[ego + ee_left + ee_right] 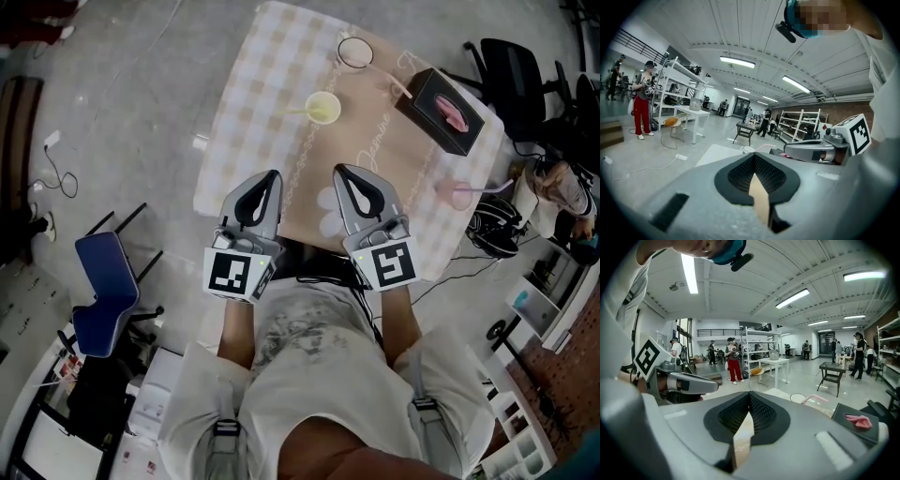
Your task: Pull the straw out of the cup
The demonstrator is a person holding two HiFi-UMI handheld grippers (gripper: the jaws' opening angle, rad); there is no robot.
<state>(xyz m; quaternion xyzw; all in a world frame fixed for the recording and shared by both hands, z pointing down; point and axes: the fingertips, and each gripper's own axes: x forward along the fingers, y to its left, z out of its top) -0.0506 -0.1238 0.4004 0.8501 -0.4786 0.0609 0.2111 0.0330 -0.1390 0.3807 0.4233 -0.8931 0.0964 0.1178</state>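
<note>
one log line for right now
phase: pre-grasp | left gripper: shut, empty | right gripper: shut, empty | yellow cup: straw in, untouched

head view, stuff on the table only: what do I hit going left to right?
yellow cup → clear cup → black box. Left out: pink cup, which sits within the box's left-right span.

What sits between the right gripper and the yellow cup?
Nothing: in the head view only bare tablecloth separates the right gripper from the yellow cup.
</note>
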